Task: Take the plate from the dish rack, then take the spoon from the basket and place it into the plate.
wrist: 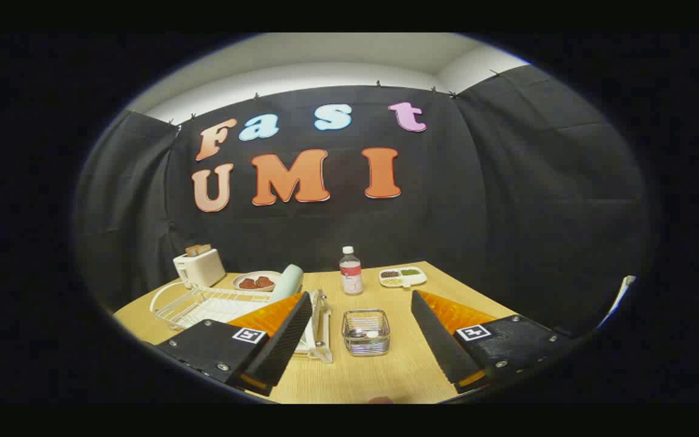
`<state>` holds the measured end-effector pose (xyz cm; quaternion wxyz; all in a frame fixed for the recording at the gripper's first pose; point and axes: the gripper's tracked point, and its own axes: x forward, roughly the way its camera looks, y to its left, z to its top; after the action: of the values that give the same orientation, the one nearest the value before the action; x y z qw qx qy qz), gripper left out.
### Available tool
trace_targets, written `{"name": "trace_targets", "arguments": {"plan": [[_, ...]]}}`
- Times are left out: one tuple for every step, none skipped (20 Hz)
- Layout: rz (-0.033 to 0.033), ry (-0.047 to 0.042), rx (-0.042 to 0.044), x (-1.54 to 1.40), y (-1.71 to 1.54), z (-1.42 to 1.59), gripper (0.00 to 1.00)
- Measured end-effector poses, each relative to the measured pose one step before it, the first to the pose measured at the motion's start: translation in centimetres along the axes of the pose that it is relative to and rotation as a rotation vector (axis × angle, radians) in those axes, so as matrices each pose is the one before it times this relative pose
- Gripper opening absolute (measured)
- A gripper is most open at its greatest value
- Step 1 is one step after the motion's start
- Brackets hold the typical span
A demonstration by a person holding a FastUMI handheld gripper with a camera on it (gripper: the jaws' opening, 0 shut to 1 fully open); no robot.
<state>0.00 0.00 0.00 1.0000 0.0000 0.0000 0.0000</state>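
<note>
A white wire dish rack [204, 303] stands on the wooden table [398, 370], partly hidden behind my left finger [280, 340]. A pale green plate [287, 282] stands upright at the rack's far right end, just beyond that fingertip. A small wire basket [366, 332] sits between my two fingers, and the spoon [360, 333] lies low inside it, hard to make out. My gripper [361, 295] is open and holds nothing, hovering above the table's near part.
A white toaster [199, 266] with bread stands at the back left. Beside it is a dish of red food [256, 281]. A clear bottle [351, 271] stands beyond the basket, and a divided snack tray [403, 277] lies at the back right.
</note>
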Motion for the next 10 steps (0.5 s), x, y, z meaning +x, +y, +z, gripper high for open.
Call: {"name": "trace_targets", "arguments": {"plan": [[-0.00708,-0.00371,-0.00505,-0.040,-0.124,0.080,0.98],[-0.00235,-0.00197,-0.00464,-0.071,-0.026,0.134,0.98],[-0.00239,0.00369,-0.00155,-0.022,0.050,0.055,0.98],[0.00202,0.00357,-0.00141,-0.051,0.046,-0.032,0.98],[0.00328,-0.00060,-0.00072,-0.094,0.097,0.174,0.98],[0.00234,-0.00061,-0.00201,-0.020,0.088,0.072,0.98],[0.00124,0.00098,-0.00205,-0.113,0.104,-0.031,0.98],[0.00023,-0.00040,-0.00138,-0.016,0.085,-0.003,0.98],[0.00022,0.00072,-0.00108,-0.035,0.045,-0.006,0.98],[0.00214,0.00110,0.00006,-0.105,0.141,-0.197,0.98]]}}
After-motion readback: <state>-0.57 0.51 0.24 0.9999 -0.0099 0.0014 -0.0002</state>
